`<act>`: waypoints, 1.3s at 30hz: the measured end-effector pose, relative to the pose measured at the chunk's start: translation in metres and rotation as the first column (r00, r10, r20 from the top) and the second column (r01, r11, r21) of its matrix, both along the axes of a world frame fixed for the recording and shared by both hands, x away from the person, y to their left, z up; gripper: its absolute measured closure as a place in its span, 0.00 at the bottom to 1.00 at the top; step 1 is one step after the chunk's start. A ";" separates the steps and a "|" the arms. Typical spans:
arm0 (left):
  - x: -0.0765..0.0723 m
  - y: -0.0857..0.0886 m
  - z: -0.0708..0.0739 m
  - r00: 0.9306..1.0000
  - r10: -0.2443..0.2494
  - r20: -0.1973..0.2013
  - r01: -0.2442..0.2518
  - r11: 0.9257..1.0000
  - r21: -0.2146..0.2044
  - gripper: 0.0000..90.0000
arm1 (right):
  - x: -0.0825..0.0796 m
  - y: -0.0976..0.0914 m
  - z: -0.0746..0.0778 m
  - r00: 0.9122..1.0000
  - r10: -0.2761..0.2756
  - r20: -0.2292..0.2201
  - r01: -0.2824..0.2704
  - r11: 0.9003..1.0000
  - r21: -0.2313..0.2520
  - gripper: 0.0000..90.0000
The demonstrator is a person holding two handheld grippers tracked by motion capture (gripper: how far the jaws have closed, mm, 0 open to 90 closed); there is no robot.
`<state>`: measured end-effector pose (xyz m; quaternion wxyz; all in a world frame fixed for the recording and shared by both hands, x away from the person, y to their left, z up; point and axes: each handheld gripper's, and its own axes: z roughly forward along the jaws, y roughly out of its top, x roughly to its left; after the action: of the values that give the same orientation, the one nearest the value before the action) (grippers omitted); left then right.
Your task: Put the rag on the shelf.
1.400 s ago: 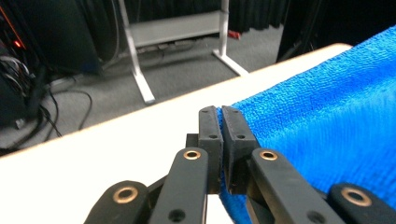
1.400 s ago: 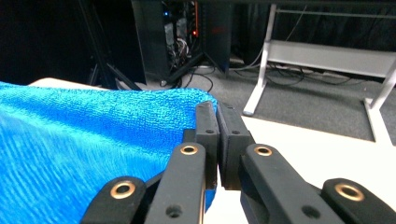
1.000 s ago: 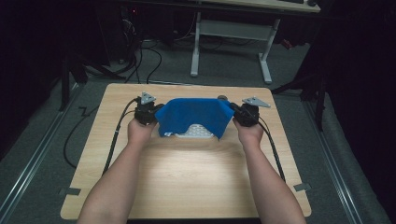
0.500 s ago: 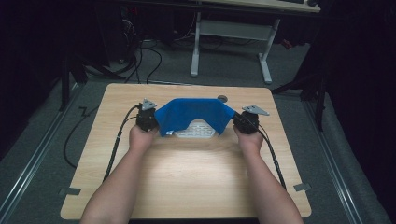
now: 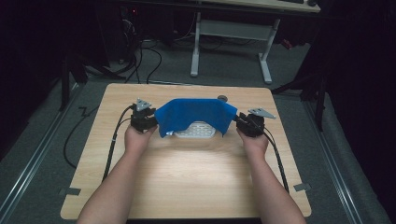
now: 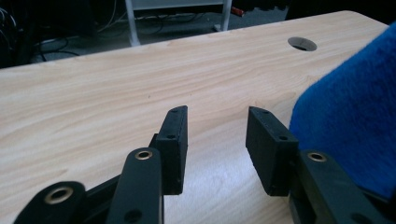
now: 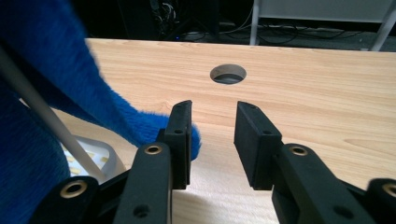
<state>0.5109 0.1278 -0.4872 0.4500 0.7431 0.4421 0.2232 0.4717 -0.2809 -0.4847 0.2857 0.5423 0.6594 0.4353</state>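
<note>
Blue cloth [image 5: 194, 114] (draped, seemingly) between parted claws

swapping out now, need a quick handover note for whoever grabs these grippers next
Left gripper: open, nothing between the fingers; blue cloth lies just beside it.
Right gripper: open, a cloth corner sits outside one of its fingers, not clamped.
The cloth is draped over a white perforated tray at the far middle of the table.
Done: cloth covers most of the tray.
Left: the near edge of the tray is uncovered; probably pull the cloth down over it, or regrasp.
</note>
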 end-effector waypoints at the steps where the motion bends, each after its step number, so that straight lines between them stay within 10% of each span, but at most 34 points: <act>1: -0.001 0.001 -0.001 1.000 0.003 0.000 -0.003 1.000 0.005 0.66 | -0.002 0.000 0.001 1.000 -0.002 -0.001 0.002 1.000 -0.006 0.74; 25: -0.031 0.013 -0.007 0.999 0.049 0.018 -0.050 0.996 0.069 0.62 | -0.036 -0.008 -0.002 1.000 -0.005 0.029 0.008 0.994 -0.108 0.70; 39: -0.075 0.019 -0.009 0.999 0.030 0.041 -0.034 0.994 0.101 0.57 | -0.075 -0.005 -0.009 0.998 0.038 0.051 -0.029 0.987 -0.158 0.64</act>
<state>0.4364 0.1463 -0.4959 0.4167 0.7533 0.4330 0.2673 0.3967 -0.2859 -0.4938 0.3378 0.4950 0.6929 0.4010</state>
